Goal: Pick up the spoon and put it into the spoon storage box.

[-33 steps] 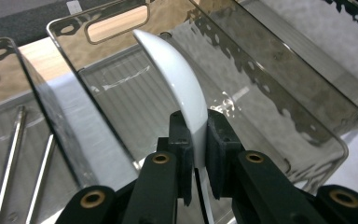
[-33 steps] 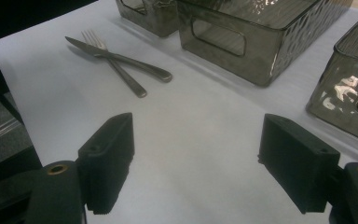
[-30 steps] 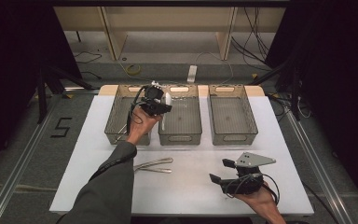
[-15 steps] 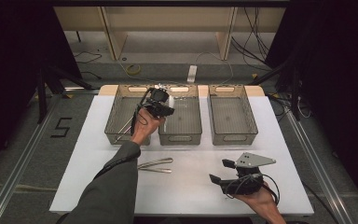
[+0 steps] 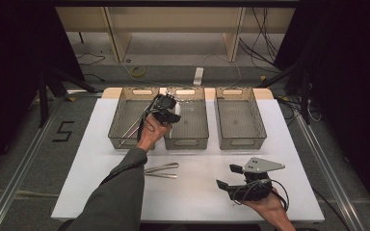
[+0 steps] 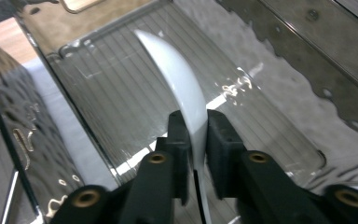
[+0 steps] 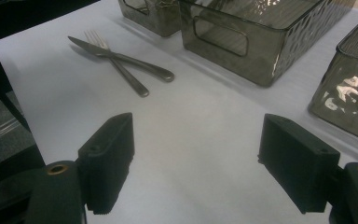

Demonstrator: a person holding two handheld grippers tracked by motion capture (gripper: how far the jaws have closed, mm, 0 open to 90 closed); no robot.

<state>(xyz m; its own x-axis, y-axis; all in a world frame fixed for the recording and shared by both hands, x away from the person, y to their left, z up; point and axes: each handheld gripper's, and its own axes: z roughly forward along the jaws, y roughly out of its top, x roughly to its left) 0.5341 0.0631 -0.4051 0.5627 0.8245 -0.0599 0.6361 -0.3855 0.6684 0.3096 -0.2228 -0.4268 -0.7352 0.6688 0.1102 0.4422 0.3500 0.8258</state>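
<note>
Knife point(image 7: 121, 57) crossing fork point(image 7: 116, 65) near bins point(image 7: 242, 42)

The white tabletop point(image 5: 91, 168) carries three smoky see-through trays in a row along its far edge: the left tray point(image 5: 121, 126) towards the far left corner, the middle tray point(image 5: 195, 126) just beside it, and the right tray point(image 5: 240, 121) a little apart, towards the far right corner. In front of the gap between left and middle trays, near the tabletop's middle, a knife point(image 5: 162, 167) and a fork point(image 5: 161, 174) lie crossed, touching.
</note>
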